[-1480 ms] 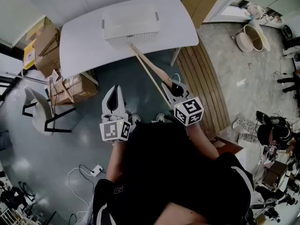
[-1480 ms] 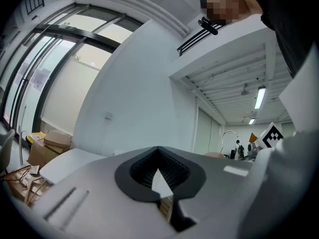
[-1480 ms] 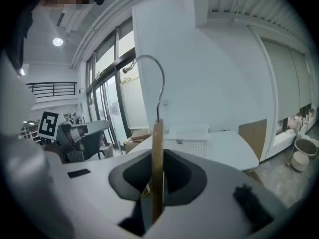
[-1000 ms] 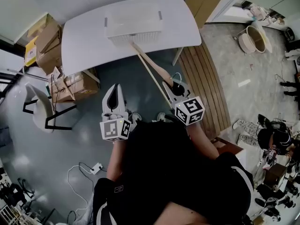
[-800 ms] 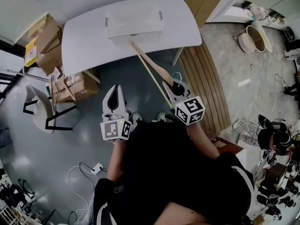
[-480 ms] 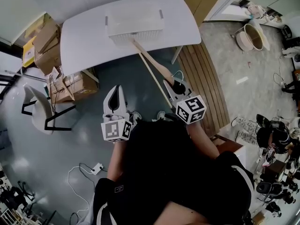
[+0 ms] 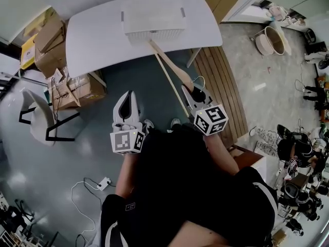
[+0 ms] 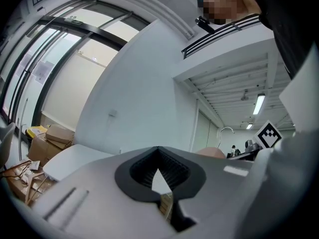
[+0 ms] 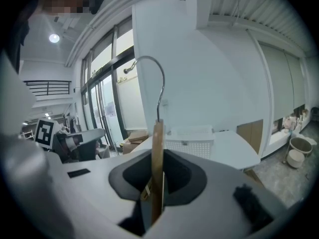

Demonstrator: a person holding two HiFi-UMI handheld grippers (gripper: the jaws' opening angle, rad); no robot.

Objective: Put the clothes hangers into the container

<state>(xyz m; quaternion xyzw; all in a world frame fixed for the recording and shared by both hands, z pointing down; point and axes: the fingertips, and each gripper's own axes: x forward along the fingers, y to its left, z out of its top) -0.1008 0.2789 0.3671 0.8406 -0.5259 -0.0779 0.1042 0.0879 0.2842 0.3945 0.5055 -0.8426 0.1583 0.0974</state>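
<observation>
Two handheld grippers sit in the lower middle of the head view, in front of the person's dark clothing. The right gripper [image 7: 193, 93] is clamped on a wooden clothes hanger [image 7: 174, 71]. In the right gripper view the hanger [image 9: 157, 158] stands edge-on between the pressed jaws, and its metal hook [image 9: 155, 66] curls above them toward the upper centre of the frame. In the head view the hanger runs diagonally up and to the left from that gripper. Its far end overlaps the near wall of the white container [image 7: 152, 22]; whether it touches the wall cannot be told. The hanger is outside the container, held over the grey floor.

The container stands on the white table [image 7: 97, 40] at the top centre of the frame. In the right gripper view it appears as a slatted white basket [image 9: 192, 137] just right of the hanger.

The left gripper [image 7: 126, 101] is at lower left of the hanger, well apart from it. In its own view the jaws are together with nothing between them.

Several cardboard boxes [image 7: 49, 45] are stacked at the upper left beside the table, and a white chair [image 7: 37, 121] stands below them. Wooden planks [image 7: 221, 81] lie on the floor at the right.
</observation>
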